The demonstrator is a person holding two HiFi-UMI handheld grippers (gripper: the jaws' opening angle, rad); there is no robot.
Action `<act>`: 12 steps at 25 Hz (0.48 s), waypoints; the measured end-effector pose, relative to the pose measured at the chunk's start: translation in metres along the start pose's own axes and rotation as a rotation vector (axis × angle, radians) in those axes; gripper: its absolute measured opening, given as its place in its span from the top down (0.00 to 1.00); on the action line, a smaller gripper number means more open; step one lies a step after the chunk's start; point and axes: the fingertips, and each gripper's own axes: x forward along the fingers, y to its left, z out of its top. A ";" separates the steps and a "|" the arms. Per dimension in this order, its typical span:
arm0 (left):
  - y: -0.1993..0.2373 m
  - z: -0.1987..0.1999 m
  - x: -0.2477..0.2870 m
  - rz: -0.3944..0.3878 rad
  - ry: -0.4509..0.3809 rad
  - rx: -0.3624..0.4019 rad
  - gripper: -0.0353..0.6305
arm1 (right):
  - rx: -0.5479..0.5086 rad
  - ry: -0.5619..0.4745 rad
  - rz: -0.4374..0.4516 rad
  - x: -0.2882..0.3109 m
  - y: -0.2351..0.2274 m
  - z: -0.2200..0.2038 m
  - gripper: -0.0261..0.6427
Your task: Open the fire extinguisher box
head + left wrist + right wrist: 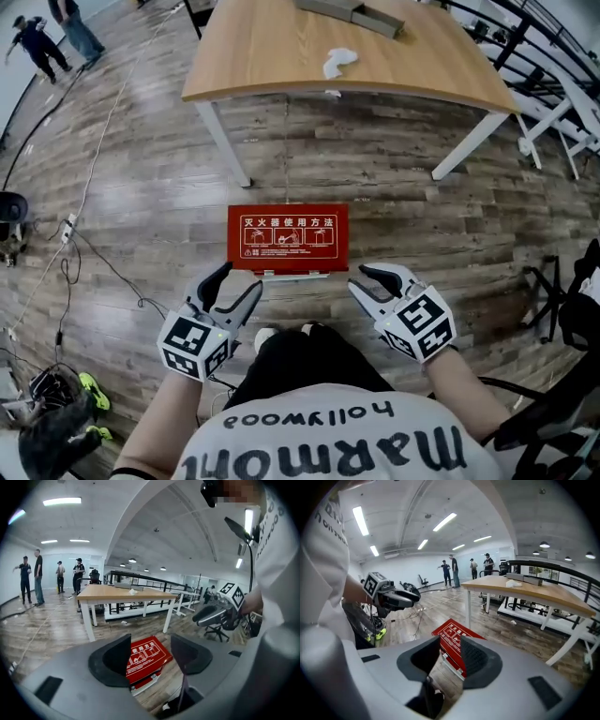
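Observation:
The red fire extinguisher box (pixel 287 239) lies flat on the wooden floor, its white-printed lid facing up and a metal fitting along its near edge. My left gripper (pixel 238 285) hovers just short of the box's near left corner, jaws wide apart with nothing between them. My right gripper (pixel 357 279) is off the near right corner, jaws parted and empty. The left gripper view frames the box (pixel 149 654) between its jaws, with the right gripper (pixel 212 616) beyond. In the right gripper view the box (pixel 457 634) shows in the gap between the jaws.
A wooden table (pixel 281 56) with white legs stands beyond the box, with a white cloth (pixel 339 61) and grey boxes (pixel 361 14) on it. Cables (pixel 84 244) trail over the floor at left. People (pixel 37 42) stand far left. A black chair (pixel 562 319) is at right.

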 end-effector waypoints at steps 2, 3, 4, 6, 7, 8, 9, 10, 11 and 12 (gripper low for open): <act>0.006 -0.017 0.010 0.041 0.078 0.100 0.56 | -0.076 0.061 0.004 0.017 -0.004 -0.015 0.73; 0.010 -0.028 0.014 0.065 0.122 0.167 0.56 | -0.123 0.090 0.000 0.025 -0.006 -0.022 0.72; 0.015 -0.040 0.019 0.090 0.168 0.239 0.56 | -0.181 0.118 -0.009 0.034 -0.008 -0.029 0.71; 0.027 -0.063 0.029 0.127 0.251 0.382 0.56 | -0.316 0.166 -0.036 0.053 -0.012 -0.042 0.71; 0.032 -0.073 0.035 0.138 0.281 0.443 0.56 | -0.383 0.188 -0.047 0.063 -0.014 -0.047 0.71; 0.036 -0.082 0.042 0.140 0.304 0.493 0.56 | -0.441 0.212 -0.051 0.072 -0.014 -0.053 0.71; 0.040 -0.091 0.049 0.137 0.323 0.531 0.56 | -0.489 0.237 -0.050 0.082 -0.014 -0.060 0.71; 0.044 -0.101 0.056 0.131 0.341 0.564 0.56 | -0.528 0.260 -0.048 0.091 -0.014 -0.067 0.71; 0.049 -0.112 0.064 0.124 0.362 0.594 0.56 | -0.564 0.278 -0.050 0.101 -0.014 -0.074 0.71; 0.054 -0.125 0.072 0.119 0.385 0.621 0.56 | -0.594 0.291 -0.057 0.111 -0.014 -0.080 0.71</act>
